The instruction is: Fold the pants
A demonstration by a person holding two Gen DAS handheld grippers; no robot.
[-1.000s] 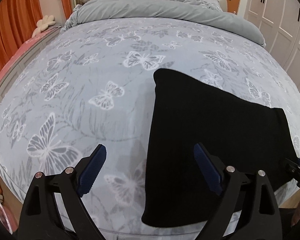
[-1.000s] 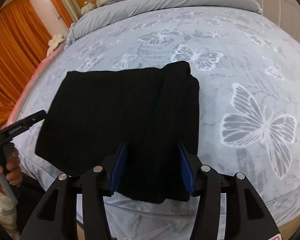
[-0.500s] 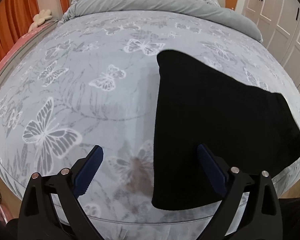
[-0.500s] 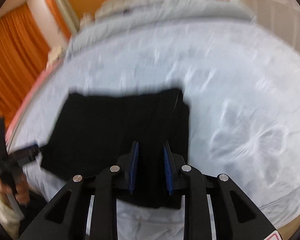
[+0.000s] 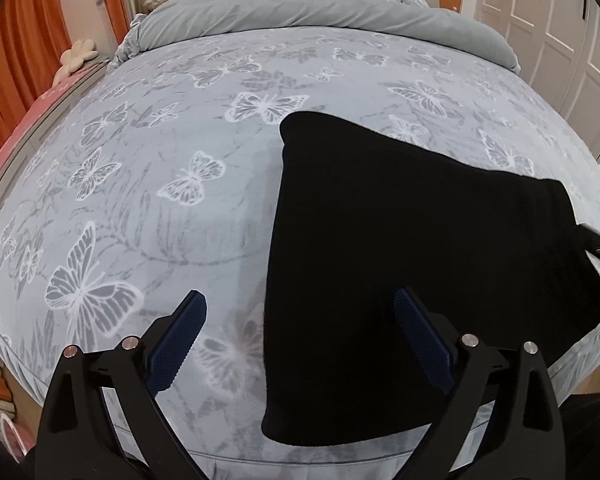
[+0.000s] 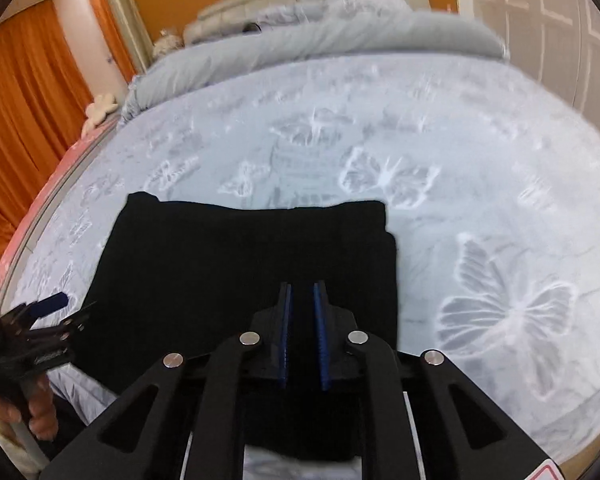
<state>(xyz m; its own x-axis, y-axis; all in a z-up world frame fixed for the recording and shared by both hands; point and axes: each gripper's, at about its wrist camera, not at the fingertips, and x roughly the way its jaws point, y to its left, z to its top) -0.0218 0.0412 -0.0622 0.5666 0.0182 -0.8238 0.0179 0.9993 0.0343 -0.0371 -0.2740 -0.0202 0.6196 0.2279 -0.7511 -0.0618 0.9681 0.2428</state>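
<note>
Pants (image 5: 420,264) lie folded near the bed's (image 5: 180,128) edge, left gripper (image 5: 300,344) wide and empty, right gripper (image 6: 302,336) closing on nothing — tidy stray edges gently.

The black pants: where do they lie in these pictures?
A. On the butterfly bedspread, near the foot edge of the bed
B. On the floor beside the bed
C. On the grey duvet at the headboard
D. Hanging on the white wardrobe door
A: the folded black pants rest flat on the butterfly bedspread, close to the near edge of the bed.
</note>
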